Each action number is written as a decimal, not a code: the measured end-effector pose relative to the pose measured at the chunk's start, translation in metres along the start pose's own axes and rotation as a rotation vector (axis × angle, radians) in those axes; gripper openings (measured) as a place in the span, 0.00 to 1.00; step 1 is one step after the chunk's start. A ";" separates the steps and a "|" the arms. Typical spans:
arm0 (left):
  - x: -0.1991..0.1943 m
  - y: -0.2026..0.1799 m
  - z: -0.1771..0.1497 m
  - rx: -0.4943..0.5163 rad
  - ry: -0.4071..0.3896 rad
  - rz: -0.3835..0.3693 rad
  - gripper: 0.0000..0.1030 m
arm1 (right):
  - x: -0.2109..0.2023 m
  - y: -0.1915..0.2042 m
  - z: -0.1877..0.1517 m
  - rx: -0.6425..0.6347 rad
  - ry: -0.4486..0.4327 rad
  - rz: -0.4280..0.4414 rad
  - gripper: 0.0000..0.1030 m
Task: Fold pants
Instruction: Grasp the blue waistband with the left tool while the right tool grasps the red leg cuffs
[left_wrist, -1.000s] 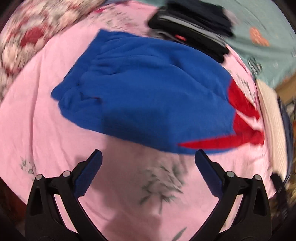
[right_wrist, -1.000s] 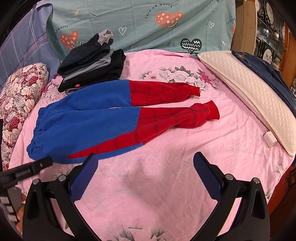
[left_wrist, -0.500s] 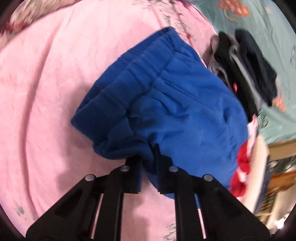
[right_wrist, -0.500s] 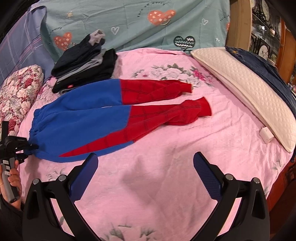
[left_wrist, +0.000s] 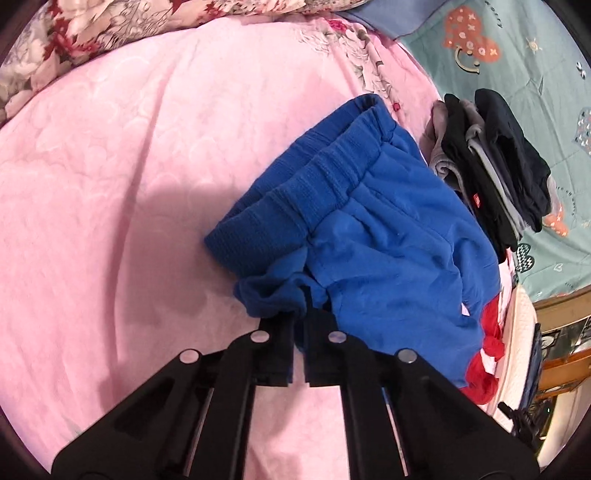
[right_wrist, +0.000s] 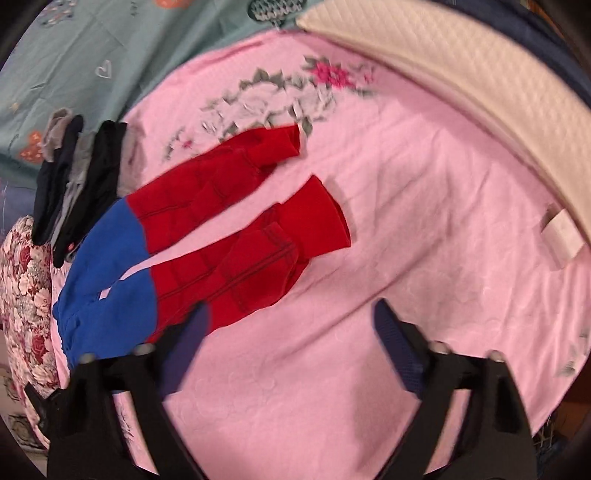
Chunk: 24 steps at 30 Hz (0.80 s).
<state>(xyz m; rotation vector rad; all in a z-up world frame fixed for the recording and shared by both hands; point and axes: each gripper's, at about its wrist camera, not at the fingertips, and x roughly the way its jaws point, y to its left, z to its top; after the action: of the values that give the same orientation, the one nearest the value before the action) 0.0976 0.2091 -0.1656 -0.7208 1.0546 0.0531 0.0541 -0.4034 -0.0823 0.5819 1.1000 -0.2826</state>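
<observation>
The pants (left_wrist: 384, 240) are blue at the waist and red in the legs, and lie on a pink bed sheet (left_wrist: 129, 184). My left gripper (left_wrist: 300, 295) is shut on the near corner of the blue waistband, which bunches at its tips. In the right wrist view the pants (right_wrist: 236, 236) stretch from lower left to centre, with both red legs spread apart. My right gripper (right_wrist: 291, 325) is open and empty above the sheet, just below the nearer red leg.
A stack of folded dark clothes (left_wrist: 495, 166) lies beyond the waistband and also shows in the right wrist view (right_wrist: 81, 177). A cream pillow (right_wrist: 480, 85) runs along the right. A floral cushion (right_wrist: 26, 295) lies at the left. A teal sheet (left_wrist: 517, 55) hangs behind.
My left gripper closed on the waistband corner and holds it bunched. My right gripper swung closer, down toward the red legs, still open.
</observation>
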 end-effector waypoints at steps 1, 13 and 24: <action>0.000 -0.002 0.000 0.015 -0.004 0.012 0.03 | 0.012 -0.003 0.004 0.027 0.038 0.041 0.66; -0.002 -0.009 0.005 0.035 -0.027 0.040 0.03 | 0.065 0.014 0.029 0.000 0.004 -0.019 0.13; -0.054 0.023 -0.024 0.018 -0.069 0.047 0.03 | -0.012 0.007 -0.031 -0.055 -0.039 0.014 0.12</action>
<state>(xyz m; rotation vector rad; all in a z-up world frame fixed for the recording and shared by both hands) 0.0430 0.2296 -0.1406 -0.6734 1.0050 0.1081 0.0289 -0.3811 -0.0794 0.5329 1.0629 -0.2502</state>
